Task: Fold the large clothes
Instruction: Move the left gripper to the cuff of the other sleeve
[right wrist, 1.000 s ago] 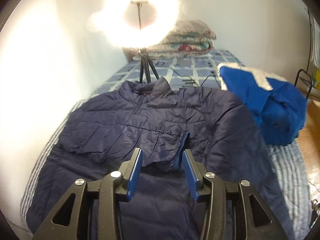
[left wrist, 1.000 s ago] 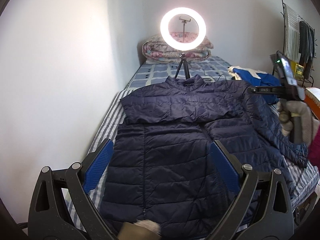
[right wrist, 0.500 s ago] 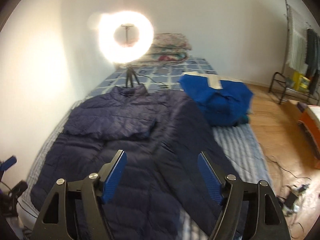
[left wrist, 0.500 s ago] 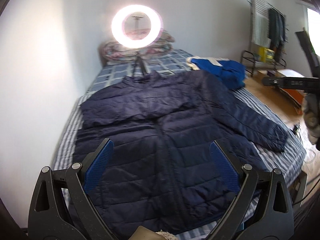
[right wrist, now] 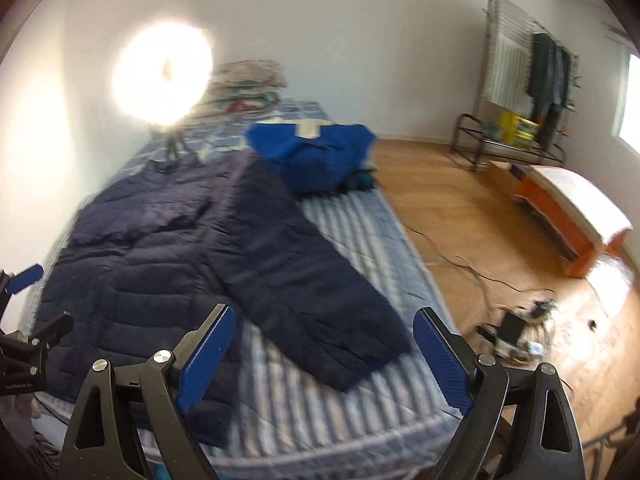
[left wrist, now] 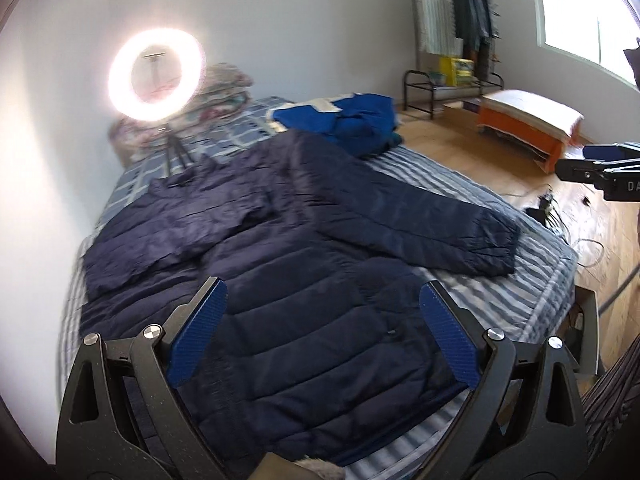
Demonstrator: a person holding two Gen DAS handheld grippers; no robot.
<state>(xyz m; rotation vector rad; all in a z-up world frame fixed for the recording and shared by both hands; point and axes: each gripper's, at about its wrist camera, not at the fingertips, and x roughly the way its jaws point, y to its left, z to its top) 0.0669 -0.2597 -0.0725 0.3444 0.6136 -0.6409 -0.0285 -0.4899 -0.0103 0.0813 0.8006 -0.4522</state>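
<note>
Released, one jacket (left wrist: 304,280) sleeve (left wrist: 420,224) lies outstretched; right gripper (right wrist: 324,356) just opened, left gripper (left wrist: 320,336) spread empty.

Navy jacket (right wrist: 192,264) spread on striped bed (right wrist: 360,236) (one sleeve outstretched).

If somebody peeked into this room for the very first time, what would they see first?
Probably the glowing ring light on its tripod at the far end of the bed. Next, the big navy puffer jacket spread flat across the striped cover, one sleeve stretched toward the bed's edge. Behind it sits a bright blue garment.
</note>
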